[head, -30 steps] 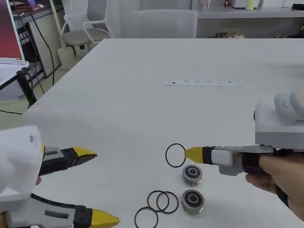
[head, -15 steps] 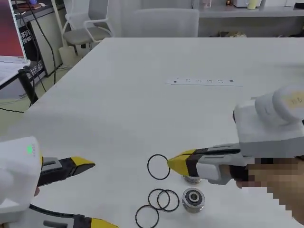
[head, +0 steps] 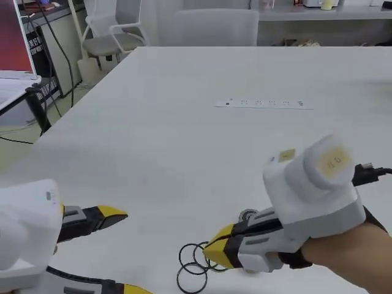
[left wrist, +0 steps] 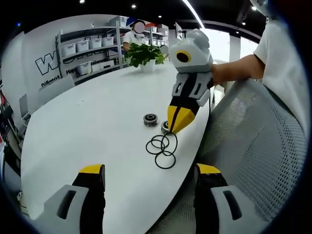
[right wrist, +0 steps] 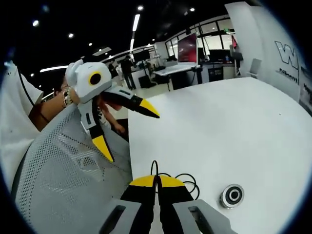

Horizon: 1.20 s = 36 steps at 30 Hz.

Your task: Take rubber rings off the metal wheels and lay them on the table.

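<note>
The head view looks down on a wide white tabletop point(head: 184, 135) with office chairs point(head: 208, 27) at its far edge and a flat white power strip point(head: 263, 104) lying well beyond the work. The right claw point(head: 215, 252) reaches in from the lower right, a hand behind it, its yellow tips pointing down and left towards the near edge. The left claw point(head: 125, 251) sits at the lower left, off to the side of the work and well apart from the right claw.

In the left gripper view the left claw's two jaws stand wide apart with nothing between them.

In the right gripper view the right claw's jaws are pressed together, and the thin black loop of a rubber ring point(right wrist: 153, 168) comes up from between the tips, so it appears pinched there.

Two metal wheels point(left wrist: 150, 119) rest on the tabletop near each other; the nearer one is partly hidden behind the right claw's tips. The loose rings point(head: 196, 264) lie flat just below those tips, some overlapping, near the tabletop's edge.
</note>
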Each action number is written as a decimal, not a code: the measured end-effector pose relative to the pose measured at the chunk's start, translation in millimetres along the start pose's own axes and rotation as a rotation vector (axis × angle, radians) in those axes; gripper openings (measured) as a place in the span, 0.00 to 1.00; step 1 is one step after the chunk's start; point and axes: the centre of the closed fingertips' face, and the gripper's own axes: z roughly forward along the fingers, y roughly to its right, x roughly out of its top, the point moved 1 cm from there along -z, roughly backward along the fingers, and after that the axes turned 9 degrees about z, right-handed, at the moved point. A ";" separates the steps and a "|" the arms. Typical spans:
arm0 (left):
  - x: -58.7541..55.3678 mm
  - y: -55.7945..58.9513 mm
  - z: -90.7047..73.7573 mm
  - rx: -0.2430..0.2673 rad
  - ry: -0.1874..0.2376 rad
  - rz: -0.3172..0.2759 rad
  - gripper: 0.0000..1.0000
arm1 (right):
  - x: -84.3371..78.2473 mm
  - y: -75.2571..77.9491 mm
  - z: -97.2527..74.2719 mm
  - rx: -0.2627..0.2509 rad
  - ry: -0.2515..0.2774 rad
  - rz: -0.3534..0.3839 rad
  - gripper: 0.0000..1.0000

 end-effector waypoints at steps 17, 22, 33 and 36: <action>-5.1 2.6 2.3 -0.012 -0.021 -0.010 0.72 | -20.6 15.1 14.9 -0.051 -0.062 0.110 0.00; -5.6 3.9 2.5 -0.015 -0.025 -0.009 0.72 | -24.8 20.3 18.0 -0.083 -0.075 0.113 0.00; -6.7 4.7 2.7 -0.017 -0.032 -0.004 0.72 | -32.3 27.7 22.3 -0.124 -0.097 0.109 0.00; -6.5 4.5 2.7 -0.016 -0.031 -0.005 0.72 | -33.3 30.4 23.4 -0.133 -0.096 0.110 0.00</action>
